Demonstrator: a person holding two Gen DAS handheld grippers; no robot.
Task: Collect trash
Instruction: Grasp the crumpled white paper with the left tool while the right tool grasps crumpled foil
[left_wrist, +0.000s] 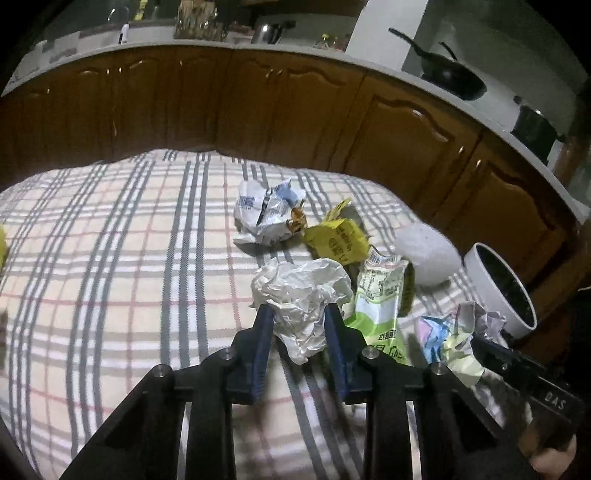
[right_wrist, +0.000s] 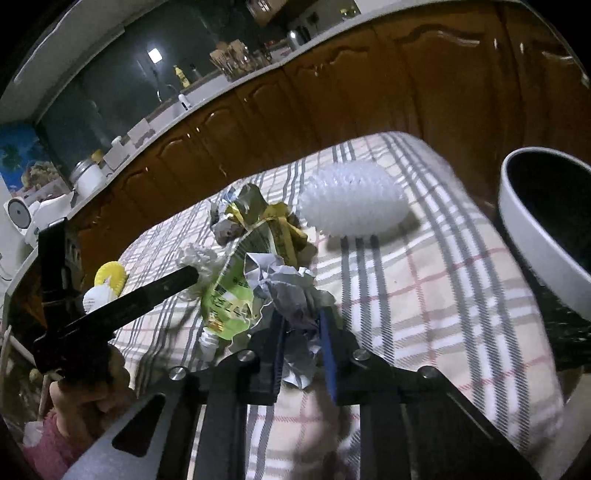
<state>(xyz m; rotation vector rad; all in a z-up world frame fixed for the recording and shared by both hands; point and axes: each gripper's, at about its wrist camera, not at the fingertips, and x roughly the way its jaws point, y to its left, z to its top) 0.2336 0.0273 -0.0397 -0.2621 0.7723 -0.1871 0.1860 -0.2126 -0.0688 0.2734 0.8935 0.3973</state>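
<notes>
Blue pads of left gripper (left_wrist: 300, 314) clamped on white paper ball (left_wrist: 301, 291), near middle of plaid cloth (left_wrist: 110, 258). Right gripper (right_wrist: 303, 321) shut on grey crumpled wad (right_wrist: 291, 291), just right of green wrapper (right_wrist: 229, 302). Best lift straight up, slowly, without snagging green wrapper beside both wads; then carry right to white bin (right_wrist: 535, 240) at cloth edge. Both grippers tilted down toward cloth, side by side, close together. More wrappers farther back, untouched. No earlier view to compare.
</notes>
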